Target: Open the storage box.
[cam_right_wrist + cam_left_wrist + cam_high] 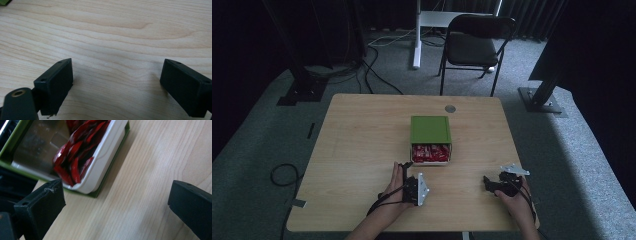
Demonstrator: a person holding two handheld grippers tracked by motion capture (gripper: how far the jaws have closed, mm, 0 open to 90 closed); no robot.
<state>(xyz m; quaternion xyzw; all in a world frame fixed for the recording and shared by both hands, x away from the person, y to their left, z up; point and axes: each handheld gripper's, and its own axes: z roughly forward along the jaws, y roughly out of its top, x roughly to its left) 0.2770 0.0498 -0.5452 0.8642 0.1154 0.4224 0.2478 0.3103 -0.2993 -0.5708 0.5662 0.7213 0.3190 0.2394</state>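
Nearest you, your left claw (pixel 408 170) rests on the pale wood-grain worktop (pixel 362 150) with its jaws spread wide and nothing between them; your right claw (pixel 488 184) sits well apart to the right, likewise released over bare wood. Just beyond the left claw stands the square green box with a white inner drawer (pixel 430 140) — near the middle of the worktop, its drawer pulled toward you and packed with glossy red wrapped sachets (pixel 75 155). Those wrappers look light, soft and slippery, so they will likely crumple or slide under a hard pinch. The drawer's white plastic front lip (pixel 100 167) looks stiff and smooth — probably the better place to take hold, pinching across the rim. Farther off, a dark folding chair (pixel 474 42) stands on the grey carpet.
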